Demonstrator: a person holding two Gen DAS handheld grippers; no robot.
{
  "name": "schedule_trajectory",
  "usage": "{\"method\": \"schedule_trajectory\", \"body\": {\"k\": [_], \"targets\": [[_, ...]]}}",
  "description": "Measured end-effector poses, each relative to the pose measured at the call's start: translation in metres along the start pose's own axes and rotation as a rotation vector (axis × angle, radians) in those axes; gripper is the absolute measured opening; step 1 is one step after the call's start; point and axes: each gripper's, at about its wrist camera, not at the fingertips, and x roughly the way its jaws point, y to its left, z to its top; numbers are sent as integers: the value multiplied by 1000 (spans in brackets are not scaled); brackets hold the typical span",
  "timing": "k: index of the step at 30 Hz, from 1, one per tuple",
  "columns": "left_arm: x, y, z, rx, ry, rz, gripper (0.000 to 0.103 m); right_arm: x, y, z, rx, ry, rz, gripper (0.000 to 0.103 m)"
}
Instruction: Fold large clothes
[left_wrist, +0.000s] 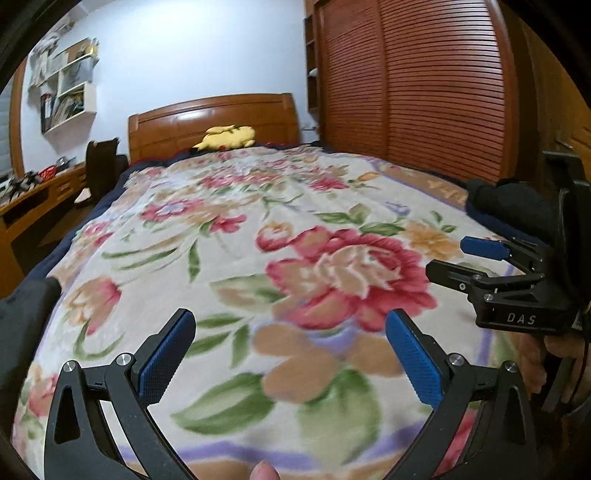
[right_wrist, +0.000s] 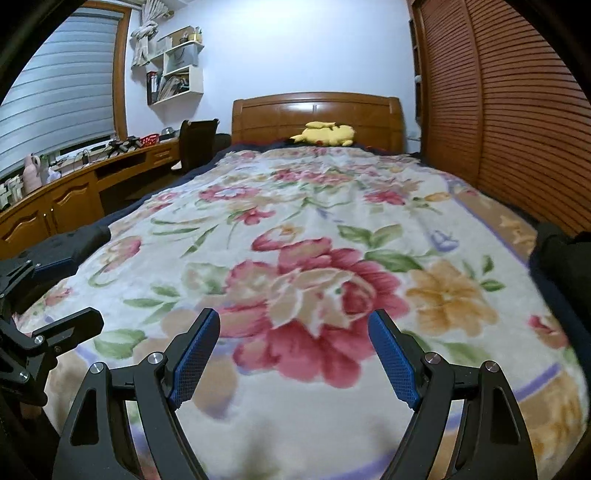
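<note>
A wooden-framed bed (right_wrist: 317, 110) carries a floral blanket (right_wrist: 303, 258) spread flat. A yellow plush toy (right_wrist: 325, 134) lies at the headboard.

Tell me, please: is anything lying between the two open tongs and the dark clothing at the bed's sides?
Nothing visible does. Only the flat floral blanket lies ahead of the left tongs and right tongs; dark clothing lies at the bed's right edge.
</note>
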Motion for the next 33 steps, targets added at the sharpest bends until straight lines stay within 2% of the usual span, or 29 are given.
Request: {"method": "schedule_trajectory", "body": {"k": [9, 15, 19, 24, 33], "targets": [[8, 44, -14, -72, -13, 79, 103, 37, 24, 2, -3, 2, 20, 84], [8, 64, -23, -97, -38, 118, 103, 47, 32, 0, -2, -43, 21, 84], [-1, 69, -26, -84, -63, 150, 103, 41, 33, -4, 9, -109, 4, 84], [-15, 79, -28, -116, -89, 148, 103, 33, 36, -11, 8, -162, -17, 84], [-20, 88, -31, -159, -100, 158, 103, 38, 42, -18, -1, -159, -18, 84]]}}
